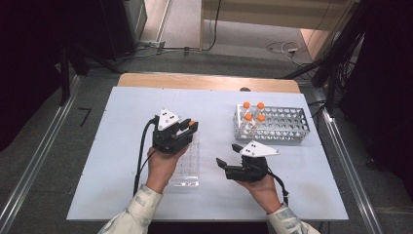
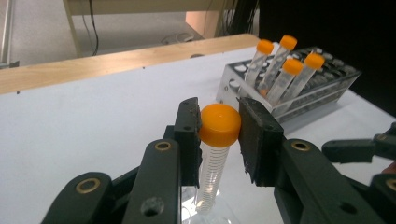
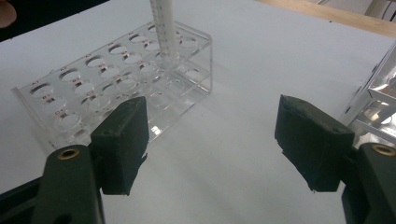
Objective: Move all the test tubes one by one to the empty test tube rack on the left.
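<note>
A person's left gripper pinches the orange cap of a tube above the clear rack near the middle of the white table; in the left gripper view both black pads press on the cap, and the tube hangs upright with its tip down among the rack's far holes; in the right gripper view the tube stands in a hole near the rack's far end, the other holes in sight there empty. The right gripper, jaws spread wide with nothing between them, rests low just right of the clear rack; bare tabletop lies between it and the metal rack farther right and back. That rack holds four orange-capped tubes bunched at its left end; its remaining holes stand open; the wooden edge runs along the table's far side.
</note>
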### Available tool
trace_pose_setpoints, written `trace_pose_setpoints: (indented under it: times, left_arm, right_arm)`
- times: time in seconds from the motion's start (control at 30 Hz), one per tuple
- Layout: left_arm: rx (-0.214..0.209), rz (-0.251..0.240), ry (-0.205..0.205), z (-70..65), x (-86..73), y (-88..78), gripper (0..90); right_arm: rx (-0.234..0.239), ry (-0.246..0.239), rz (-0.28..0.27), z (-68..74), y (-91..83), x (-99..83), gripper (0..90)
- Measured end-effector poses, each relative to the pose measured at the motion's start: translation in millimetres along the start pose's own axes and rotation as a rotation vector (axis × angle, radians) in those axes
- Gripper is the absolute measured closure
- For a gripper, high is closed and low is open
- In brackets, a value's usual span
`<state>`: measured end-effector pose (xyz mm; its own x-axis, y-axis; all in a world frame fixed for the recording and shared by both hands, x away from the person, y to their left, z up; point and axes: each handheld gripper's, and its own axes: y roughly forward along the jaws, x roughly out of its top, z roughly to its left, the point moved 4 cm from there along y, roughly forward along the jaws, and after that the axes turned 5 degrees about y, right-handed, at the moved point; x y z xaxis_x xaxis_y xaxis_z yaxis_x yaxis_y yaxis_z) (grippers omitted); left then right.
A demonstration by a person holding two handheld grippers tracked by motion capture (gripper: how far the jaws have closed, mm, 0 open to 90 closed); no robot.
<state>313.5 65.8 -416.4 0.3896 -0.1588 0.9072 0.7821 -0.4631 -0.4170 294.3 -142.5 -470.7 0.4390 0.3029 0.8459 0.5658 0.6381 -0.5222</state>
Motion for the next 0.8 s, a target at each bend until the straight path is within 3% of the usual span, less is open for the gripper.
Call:
trace_pose_setpoints:
  times: [0.17, 0.47, 0.8]
  left_arm:
    - [0.015, 0.03, 0.028, -3.7, -12.2, 7.5, 69.2]
    - [0.037, 0.041, 0.056, -8.8, -17.6, 10.3, 68.9]
    - [0.018, 0.067, 0.036, -7.2, -27.4, 15.5, 64.5]
  right_arm:
    - [0.0, 0.001, 0.0, 0.4, 0.8, -0.4, 24.6]
    - [-0.002, -0.002, 0.005, 0.3, 1.5, -1.1, 24.7]
    - [-0.006, 0.006, 0.006, -0.7, 2.0, -1.7, 24.7]
